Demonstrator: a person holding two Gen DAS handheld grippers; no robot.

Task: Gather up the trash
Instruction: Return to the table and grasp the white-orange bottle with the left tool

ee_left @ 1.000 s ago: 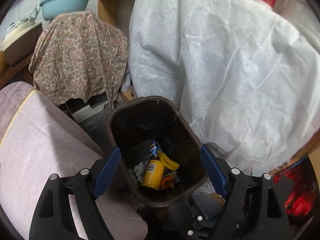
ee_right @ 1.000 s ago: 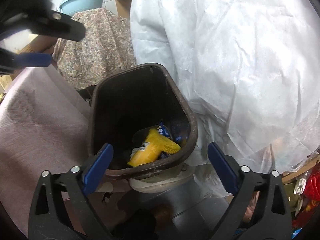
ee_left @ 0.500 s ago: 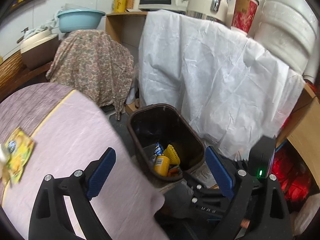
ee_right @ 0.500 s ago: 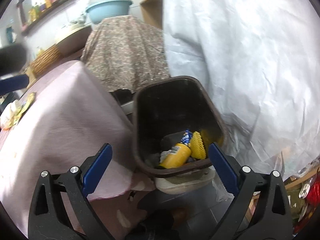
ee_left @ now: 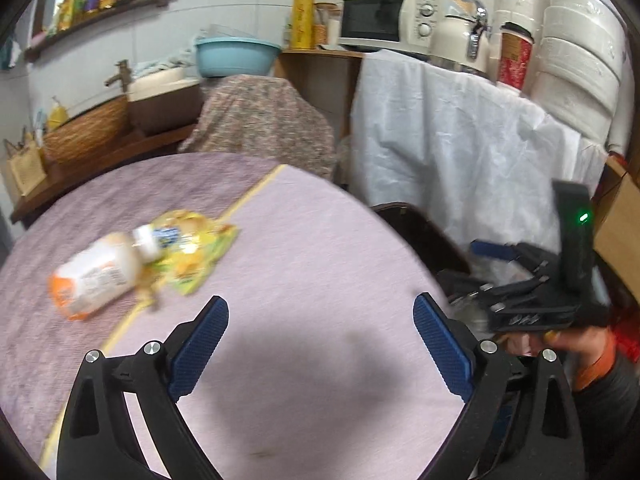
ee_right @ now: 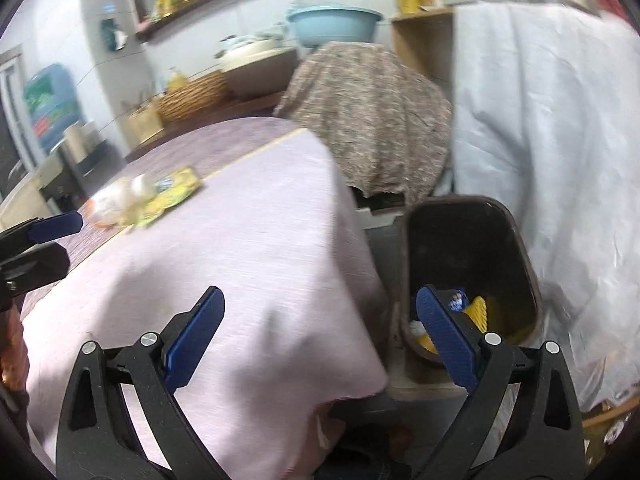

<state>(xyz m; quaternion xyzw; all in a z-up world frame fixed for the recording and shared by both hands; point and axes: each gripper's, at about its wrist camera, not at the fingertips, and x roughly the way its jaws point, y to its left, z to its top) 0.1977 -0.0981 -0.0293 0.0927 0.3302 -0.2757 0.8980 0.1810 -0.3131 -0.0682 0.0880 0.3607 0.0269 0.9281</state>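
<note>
Both handheld grippers hover above a pink-clothed table [ee_left: 312, 248] with their jaws spread wide and nothing between the blue pads. From the left wrist camera, the left gripper [ee_left: 318, 344] faces bare cloth, while a plastic bottle [ee_left: 96, 272] lies on its side at 10 o'clock, its white cap touching a yellow snack wrapper [ee_left: 196, 248] just beside it; both are blurred. At 3 o'clock the right gripper [ee_left: 532, 280] shows off the table's edge, a green light glowing on its body, with the dark rim of the trash bin [ee_left: 424, 232] beyond it.

From the right wrist camera, the right gripper's pads straddle the table corner, and the trash bin [ee_right: 524, 256] stands on the floor at 3 o'clock, close against the hanging cloth. Yellow and blue trash [ee_right: 478, 310] lies at its bottom. The bottle and wrapper sit at 10 o'clock, the left gripper at 9 o'clock.
</note>
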